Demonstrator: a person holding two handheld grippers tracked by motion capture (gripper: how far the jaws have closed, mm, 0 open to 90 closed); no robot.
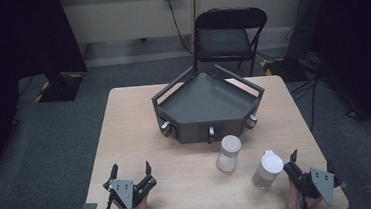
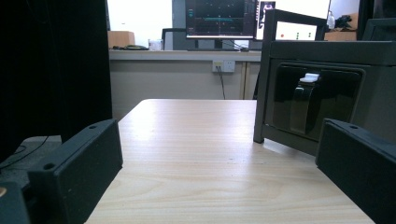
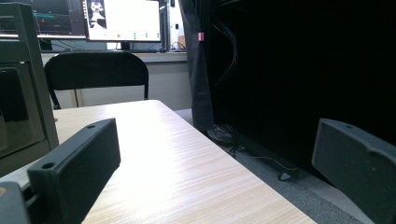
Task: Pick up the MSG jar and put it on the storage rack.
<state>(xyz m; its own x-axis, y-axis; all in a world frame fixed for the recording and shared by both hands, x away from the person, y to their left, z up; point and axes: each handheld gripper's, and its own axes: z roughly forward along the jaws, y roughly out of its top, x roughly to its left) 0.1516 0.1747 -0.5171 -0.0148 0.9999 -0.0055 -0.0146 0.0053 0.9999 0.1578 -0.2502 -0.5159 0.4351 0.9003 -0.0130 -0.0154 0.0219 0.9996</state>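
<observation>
Lidded cup [image 1: 268,169]: at ten o'clock of spread, empty right gripper [image 1: 289,164]; risks being toppled by careless approach.

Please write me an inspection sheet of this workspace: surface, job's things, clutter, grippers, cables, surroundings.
Surface: wooden table, bare at the left.
Job's things: two white cups upright near the right gripper; grey tray behind them, nothing in it.
Clutter: nothing seen.
Grippers: left gripper and right gripper open, resting at the near edge, holding nothing.
Cables: wall cable behind the chair; more on the floor at the right.
Surroundings: folding chair, grey carpet, dark curtains.
</observation>
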